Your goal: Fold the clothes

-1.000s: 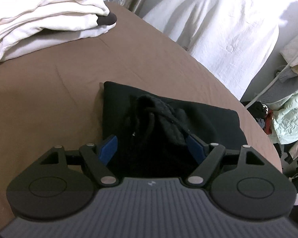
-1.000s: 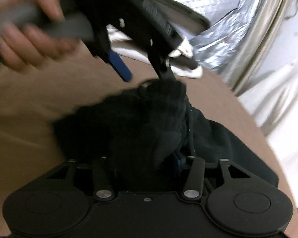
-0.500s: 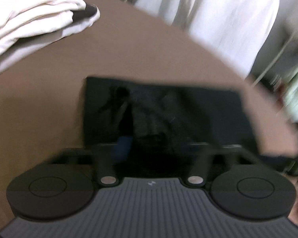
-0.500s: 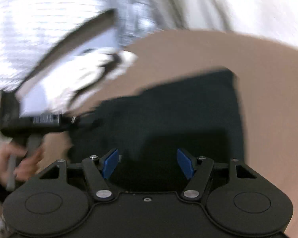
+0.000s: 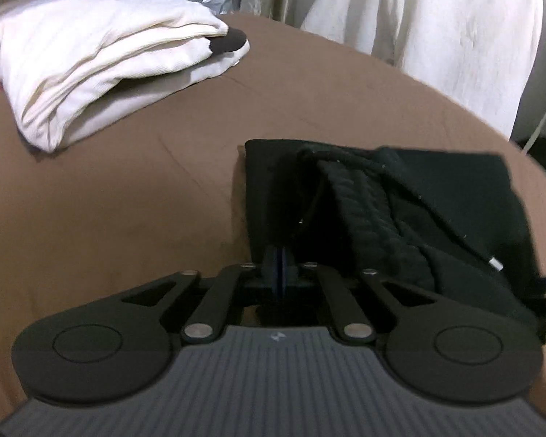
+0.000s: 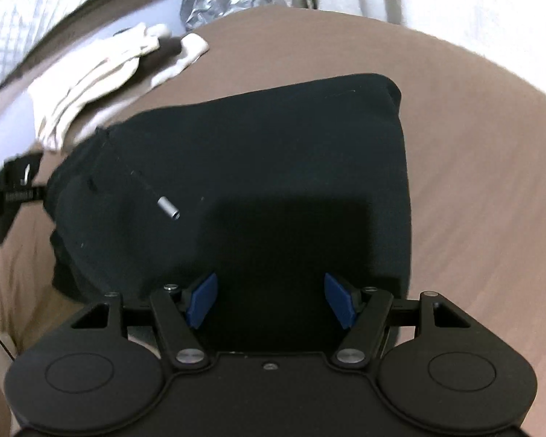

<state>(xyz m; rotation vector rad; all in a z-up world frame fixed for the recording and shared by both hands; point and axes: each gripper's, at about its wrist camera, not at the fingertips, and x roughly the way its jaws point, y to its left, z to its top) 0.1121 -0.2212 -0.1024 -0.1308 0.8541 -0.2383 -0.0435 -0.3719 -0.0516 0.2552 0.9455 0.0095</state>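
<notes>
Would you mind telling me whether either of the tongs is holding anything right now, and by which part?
The left tongs are shut at the near left edge of the black garment, seemingly pinching it. The right tongs are open above it, holding nothing.

You have two garments on the one brown table [image 5: 127, 189] — one black folded piece [image 6: 273, 167] with one metal-tipped drawstring [image 6: 168, 209], one folded white piece [image 5: 91, 58] — and two grippers, left [image 5: 278, 273] and right [image 6: 271, 300].
</notes>
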